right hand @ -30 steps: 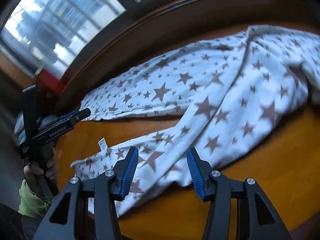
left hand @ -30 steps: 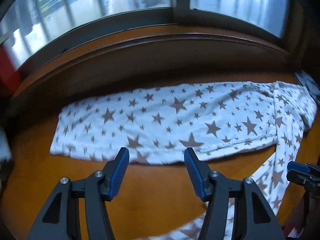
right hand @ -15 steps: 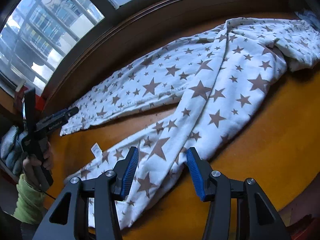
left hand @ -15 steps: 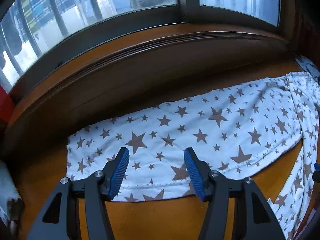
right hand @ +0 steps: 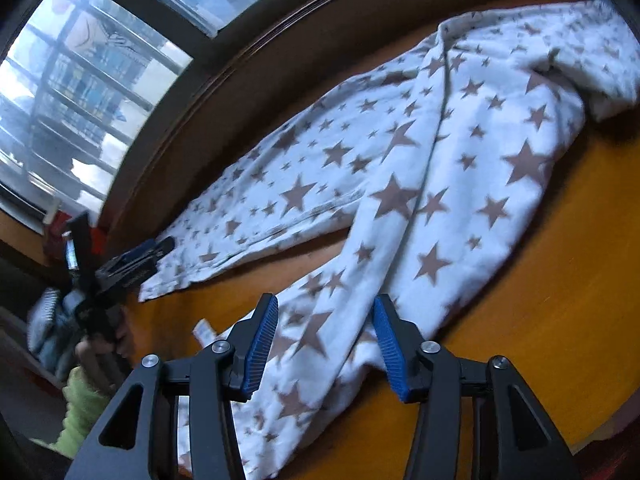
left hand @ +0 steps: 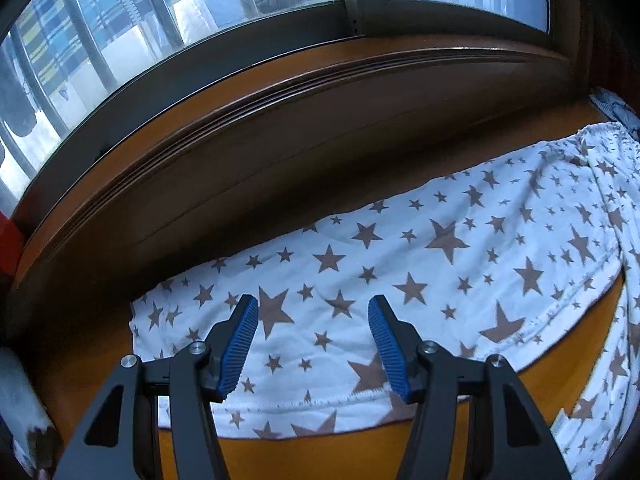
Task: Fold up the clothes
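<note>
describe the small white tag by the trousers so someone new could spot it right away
Start at the orange wooden table under the window and find the star-print trousers. Follow the nearer leg toward its cuff: the tag sticks out beside it, plain white with no stars.

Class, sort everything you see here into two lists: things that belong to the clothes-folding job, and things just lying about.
Belongs to the job:
star-print trousers
left gripper
right gripper, closing over a trouser leg

Just lying about:
window
red object
bundled cloth
</note>
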Tool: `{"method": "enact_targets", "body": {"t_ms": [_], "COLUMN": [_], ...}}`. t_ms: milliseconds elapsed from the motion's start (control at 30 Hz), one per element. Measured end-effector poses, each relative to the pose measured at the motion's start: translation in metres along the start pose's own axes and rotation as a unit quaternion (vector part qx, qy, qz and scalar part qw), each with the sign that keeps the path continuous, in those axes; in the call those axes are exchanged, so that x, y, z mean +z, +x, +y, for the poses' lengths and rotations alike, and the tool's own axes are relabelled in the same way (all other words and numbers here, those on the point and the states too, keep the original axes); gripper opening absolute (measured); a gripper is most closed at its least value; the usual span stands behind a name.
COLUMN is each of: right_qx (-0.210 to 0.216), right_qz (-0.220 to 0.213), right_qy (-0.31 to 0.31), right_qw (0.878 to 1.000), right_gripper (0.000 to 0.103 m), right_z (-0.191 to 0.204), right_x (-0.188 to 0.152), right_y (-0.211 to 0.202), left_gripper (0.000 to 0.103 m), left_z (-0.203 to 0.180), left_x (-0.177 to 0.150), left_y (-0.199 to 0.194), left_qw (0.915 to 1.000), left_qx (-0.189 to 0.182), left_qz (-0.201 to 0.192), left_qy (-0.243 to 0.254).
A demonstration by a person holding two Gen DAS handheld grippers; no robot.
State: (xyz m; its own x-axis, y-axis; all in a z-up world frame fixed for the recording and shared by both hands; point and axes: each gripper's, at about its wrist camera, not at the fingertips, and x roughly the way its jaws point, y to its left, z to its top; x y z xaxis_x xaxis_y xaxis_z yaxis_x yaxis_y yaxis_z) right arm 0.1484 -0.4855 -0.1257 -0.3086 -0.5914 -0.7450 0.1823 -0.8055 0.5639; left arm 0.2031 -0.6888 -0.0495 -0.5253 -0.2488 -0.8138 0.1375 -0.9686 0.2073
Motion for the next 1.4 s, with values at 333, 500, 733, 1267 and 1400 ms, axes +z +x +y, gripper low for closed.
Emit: {"method": "enact_targets", "body": {"t_ms": [333,500,733,1267,1400], "right_qx": [0.038,0.093,0.095,0.063,0.07], "right_qz": [-0.049,-0.09,-0.029,0.026,0.008], "right_qy": [-0.063,-0.1,-0.122,-0.089,-0.102], "right_qw": [0.996,0.987,0.988,0.994,0.992], "right_gripper": [0.003,0.003,0.003,0.035,0.041], "right_z": [0.043,0.083,0.11,0.099,0.098], "right_x": [0.011,0.054,0.1,0.107,0.088], "right_y": [-0.009,-0.023,0.042,0.101,0.066], "left_gripper": [0.055,0.055,0.055,0.061,0.061], "left_z": [-0.001,0.0,-0.001,0.038,0.064], "left_x": [-0.01,-0.026,-0.054,-0.078,-0.083], "left_y": [0.011,0.002,-0.015,-0.036,-0.021], "left_qw": [0.9999,0.9996,0.9983,0.9986,0.9959], "left_qx": [0.005,-0.017,-0.045,-0.021,0.009], "left_qz": [0.007,0.019,0.032,0.013,0.027], "left_qy": [0.008,-0.009,-0.017,-0.046,-0.086]}}
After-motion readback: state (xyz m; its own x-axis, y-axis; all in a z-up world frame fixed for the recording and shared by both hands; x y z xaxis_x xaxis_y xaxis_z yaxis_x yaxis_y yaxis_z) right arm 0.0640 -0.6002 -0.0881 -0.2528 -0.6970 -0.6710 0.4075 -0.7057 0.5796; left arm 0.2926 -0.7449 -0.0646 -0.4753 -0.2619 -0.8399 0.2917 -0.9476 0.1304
